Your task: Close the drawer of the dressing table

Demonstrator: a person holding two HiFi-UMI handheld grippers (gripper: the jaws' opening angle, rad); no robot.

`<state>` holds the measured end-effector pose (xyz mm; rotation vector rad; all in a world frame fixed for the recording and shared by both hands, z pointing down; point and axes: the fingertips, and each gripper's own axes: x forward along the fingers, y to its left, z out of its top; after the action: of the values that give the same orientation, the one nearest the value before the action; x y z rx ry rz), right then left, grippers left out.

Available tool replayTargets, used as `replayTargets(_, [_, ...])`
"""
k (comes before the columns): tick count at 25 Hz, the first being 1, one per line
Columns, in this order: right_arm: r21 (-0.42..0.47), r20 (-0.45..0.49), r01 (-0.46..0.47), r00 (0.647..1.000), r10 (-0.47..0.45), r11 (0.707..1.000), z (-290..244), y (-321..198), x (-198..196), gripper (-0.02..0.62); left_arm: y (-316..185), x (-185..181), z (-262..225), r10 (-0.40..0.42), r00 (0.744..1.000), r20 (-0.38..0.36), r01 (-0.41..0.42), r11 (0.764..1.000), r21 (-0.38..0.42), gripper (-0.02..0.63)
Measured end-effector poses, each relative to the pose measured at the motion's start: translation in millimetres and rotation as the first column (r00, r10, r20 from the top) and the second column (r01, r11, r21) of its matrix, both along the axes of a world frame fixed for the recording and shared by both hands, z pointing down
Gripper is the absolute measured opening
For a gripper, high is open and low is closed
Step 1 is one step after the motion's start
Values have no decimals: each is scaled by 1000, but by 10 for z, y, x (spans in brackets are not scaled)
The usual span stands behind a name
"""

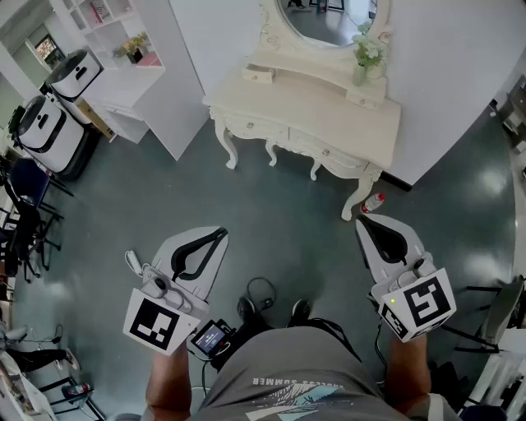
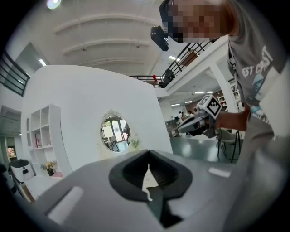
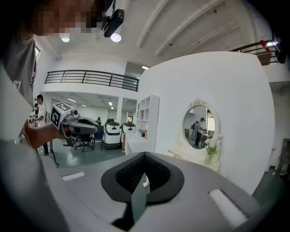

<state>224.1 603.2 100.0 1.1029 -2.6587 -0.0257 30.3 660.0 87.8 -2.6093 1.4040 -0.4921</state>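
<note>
The cream dressing table (image 1: 386, 123) stands against the white wall ahead, with an oval mirror (image 1: 329, 20) and a vase of flowers (image 1: 366, 57) on top. Its middle drawer (image 1: 326, 151) seems to stick out a little from the front; the left drawer (image 1: 251, 127) looks flush. My left gripper (image 1: 218, 233) and right gripper (image 1: 364, 220) hang low over the floor, well short of the table, both shut on nothing. The mirror (image 2: 115, 133) shows beyond the left gripper (image 2: 147, 156), and the mirror (image 3: 200, 126) again beyond the right gripper (image 3: 144, 157).
A bottle with a red cap (image 1: 374, 201) lies by the table's right front leg. A white shelf unit (image 1: 123, 66) and two white machines (image 1: 49, 107) stand to the left, with dark chairs (image 1: 29, 214) below them. Another chair (image 1: 493, 312) is at the right.
</note>
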Motion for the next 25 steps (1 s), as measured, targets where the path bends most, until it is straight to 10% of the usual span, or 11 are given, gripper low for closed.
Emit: replayTargets(25, [-25, 80, 48, 996, -46, 999, 107, -571, 261, 2, -387, 320, 74, -61, 998, 35, 61, 998, -8, 3])
